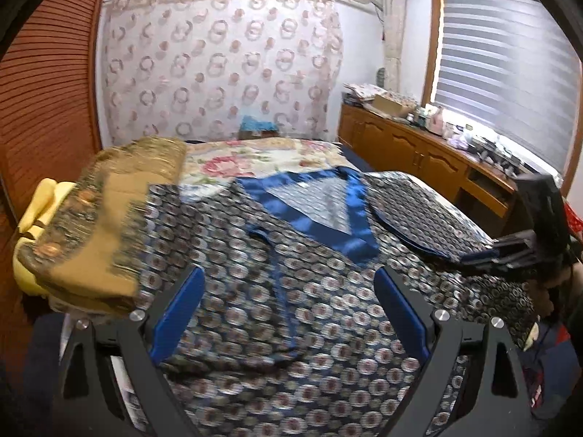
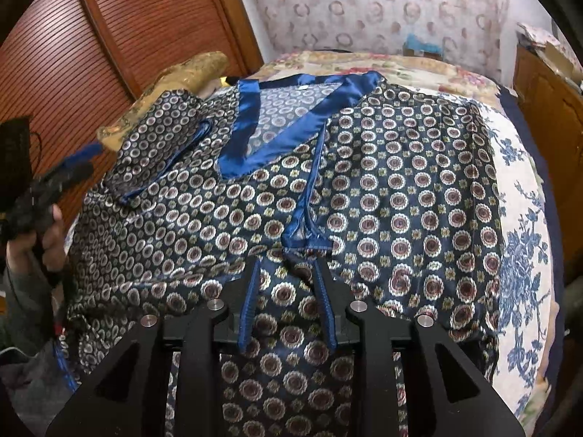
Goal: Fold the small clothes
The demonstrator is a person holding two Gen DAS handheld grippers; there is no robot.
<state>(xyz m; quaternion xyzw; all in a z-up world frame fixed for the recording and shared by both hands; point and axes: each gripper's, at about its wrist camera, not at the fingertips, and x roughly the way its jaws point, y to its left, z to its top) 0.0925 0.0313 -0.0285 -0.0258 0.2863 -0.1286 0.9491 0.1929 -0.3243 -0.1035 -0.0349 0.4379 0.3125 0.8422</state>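
Observation:
A dark satin garment (image 1: 291, 309) (image 2: 400, 189), patterned with rings and trimmed in blue, lies spread over the bed. Its blue V neckline (image 1: 328, 215) (image 2: 277, 123) faces up. My left gripper (image 1: 289, 273) hovers over the garment's front with its blue pads wide apart and nothing between them. In the right wrist view it shows at the left edge as the left gripper (image 2: 54, 182), held by a hand (image 2: 51, 233). My right gripper (image 2: 288, 266) points down at the blue front hem (image 2: 302, 240); its jaws stand narrowly apart above the cloth. The right gripper's black body (image 1: 510, 251) shows in the left wrist view.
A folded gold-brown cloth (image 1: 109, 218) (image 2: 175, 76) lies at the bed's left side, with something yellow (image 1: 40, 207) beneath it. A floral bedspread (image 1: 247, 160) (image 2: 521, 218) covers the bed. A wooden cabinet (image 1: 419, 149) runs along the right wall, a louvred door (image 1: 43, 109) on the left.

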